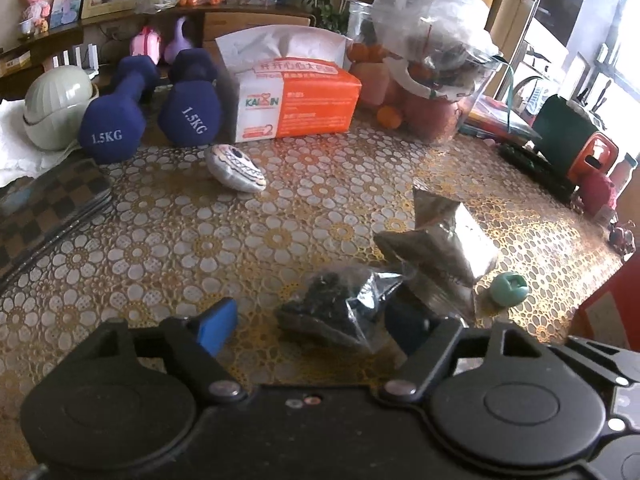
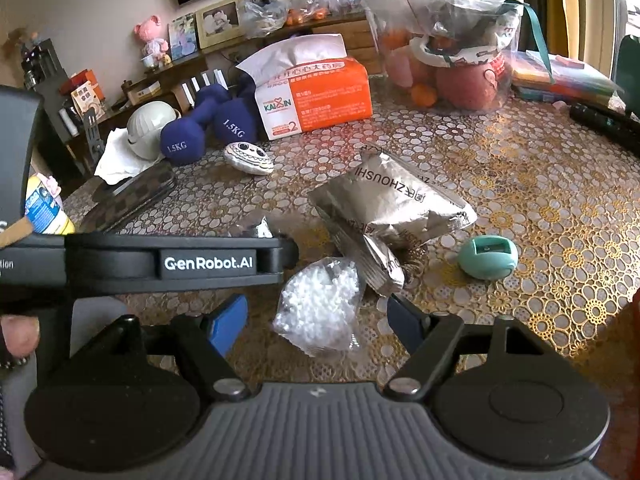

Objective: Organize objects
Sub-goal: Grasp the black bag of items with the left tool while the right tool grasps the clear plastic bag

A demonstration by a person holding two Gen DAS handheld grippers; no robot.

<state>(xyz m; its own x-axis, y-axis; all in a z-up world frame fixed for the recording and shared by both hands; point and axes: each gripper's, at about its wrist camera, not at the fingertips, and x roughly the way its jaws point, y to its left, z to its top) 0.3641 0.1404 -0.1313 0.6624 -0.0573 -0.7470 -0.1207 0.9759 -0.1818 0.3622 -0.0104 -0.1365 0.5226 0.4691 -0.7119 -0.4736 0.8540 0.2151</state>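
A clear bag of dark bits (image 1: pixel 328 312) lies on the flower-patterned table (image 1: pixel 200 240) between the blue pads of my left gripper (image 1: pixel 312 328); the left pad stands clear of the bag, so the jaws are open. In the right wrist view a clear bag of white pellets (image 2: pixel 320 312) lies between the pads of my right gripper (image 2: pixel 316 324), also open, with gaps on both sides. Just beyond both bags lies a crumpled silver foil pouch (image 1: pixel 440 240) (image 2: pixel 392 204). The body of the left gripper (image 2: pixel 180 264) crosses the right view at the left.
A teal egg-shaped sharpener (image 2: pixel 488 258) sits right of the pouch. Farther back are a painted stone (image 1: pixel 236 168), two blue dumbbells (image 1: pixel 116 120), an orange tissue box (image 1: pixel 296 96), a plastic bag of fruit (image 1: pixel 432 80) and a checkered wallet (image 1: pixel 48 208) at the left.
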